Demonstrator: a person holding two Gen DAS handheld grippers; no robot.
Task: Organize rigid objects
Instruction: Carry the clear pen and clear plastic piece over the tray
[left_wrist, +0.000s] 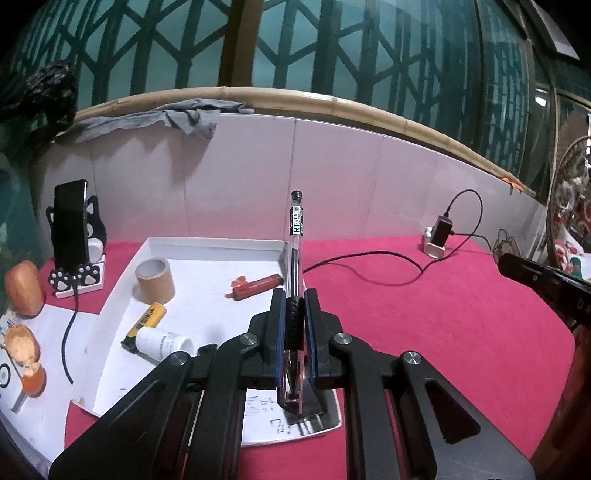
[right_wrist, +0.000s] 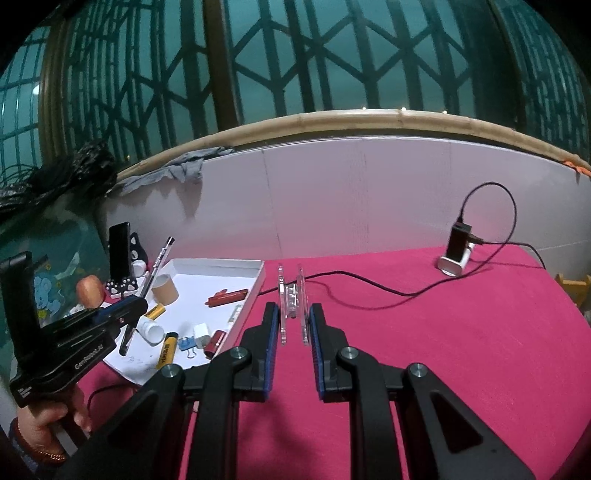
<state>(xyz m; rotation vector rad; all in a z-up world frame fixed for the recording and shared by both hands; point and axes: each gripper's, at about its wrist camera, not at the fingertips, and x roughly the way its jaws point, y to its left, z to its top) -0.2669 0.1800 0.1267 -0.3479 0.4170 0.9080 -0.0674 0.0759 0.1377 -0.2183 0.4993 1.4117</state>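
The pen (left_wrist: 296, 258) stands nearly upright in the left gripper (left_wrist: 295, 332), fingers clamped on its ribbed rubber grip, over the near edge of the white tray (left_wrist: 207, 245); light and stiff, with a slick clear barrel, so that rubber sleeve is the best hold. The right gripper (right_wrist: 293, 328) pinches a clear plastic stand (right_wrist: 293, 295) above the red table (right_wrist: 443, 350), hard, smooth, likely to slip

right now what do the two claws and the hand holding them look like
Both claws are matte black, with angular linkage arms that have triangular cutouts and round silver pivot bolts. Each finger carries a ribbed blue pad. Seen from the right wrist, the left claw has white lettering on its black body. The hand gripping its handle wears a beaded bracelet at the wrist.
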